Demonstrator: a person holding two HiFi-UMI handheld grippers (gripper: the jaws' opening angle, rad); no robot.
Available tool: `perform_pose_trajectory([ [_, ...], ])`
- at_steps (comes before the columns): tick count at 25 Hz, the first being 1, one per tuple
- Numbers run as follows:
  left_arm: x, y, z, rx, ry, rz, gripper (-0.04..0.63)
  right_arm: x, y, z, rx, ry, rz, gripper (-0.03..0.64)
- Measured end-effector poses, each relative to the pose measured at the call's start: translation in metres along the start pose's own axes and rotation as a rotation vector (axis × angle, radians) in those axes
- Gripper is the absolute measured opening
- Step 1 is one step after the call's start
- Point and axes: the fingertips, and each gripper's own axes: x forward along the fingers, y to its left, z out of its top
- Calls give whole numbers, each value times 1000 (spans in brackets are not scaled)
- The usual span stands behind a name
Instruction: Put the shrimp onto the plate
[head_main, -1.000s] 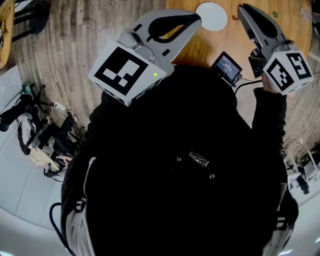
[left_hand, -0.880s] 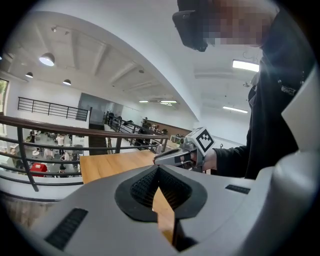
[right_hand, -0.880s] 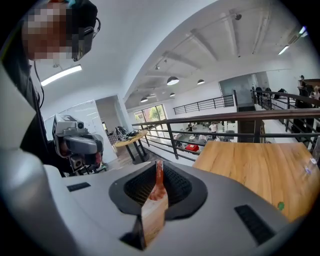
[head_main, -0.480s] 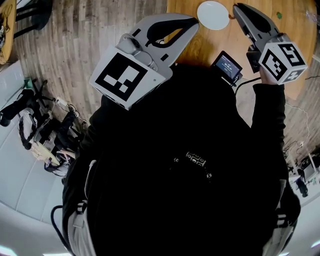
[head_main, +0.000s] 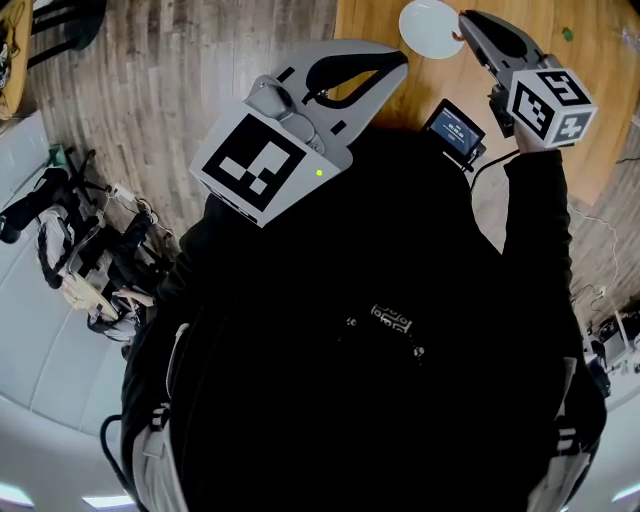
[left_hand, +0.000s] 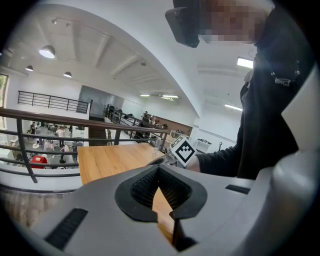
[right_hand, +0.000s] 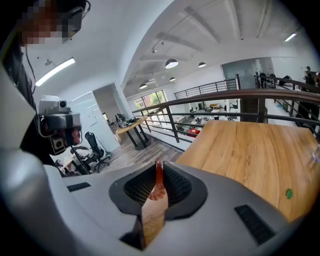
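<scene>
Wooden table (head_main: 520, 70) fills the top of the head view, with plank floor (head_main: 200, 80) to its left. White plate (head_main: 428, 28) sits on the table near its left edge.

Right gripper (head_main: 466, 24) reaches forward on an outstretched arm in a black sleeve (head_main: 540, 220), nose tilted down. Its tip is at the plate's right rim; I can't tell whether it is over the rim or just beside it. In its own view the jaws are nearly together, pads pinching the shrimp (right_hand: 159, 186), an orange-red piece standing upright between them.

Left gripper (head_main: 398, 62) is held closer to the body, above the table's left edge, pointing forward and slightly down, short of the plate. Its jaws meet tip to tip with nothing between them.

Small screen device (head_main: 455, 130) lies between the two grippers.
</scene>
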Motion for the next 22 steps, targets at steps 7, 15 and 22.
perform_pose_trajectory([
  [7, -3, 1, -3, -29, 23, 18, 5, 24, -7, -25, 13, 63, 19, 55],
  [15, -3, 3, -8, -55, 34, 42, 5, 36, -22, -49, 29, 121, 29, 55],
  [22, -4, 4, -14, -70, 39, 61, 5, 43, -28, -64, 28, 153, 41, 55],
])
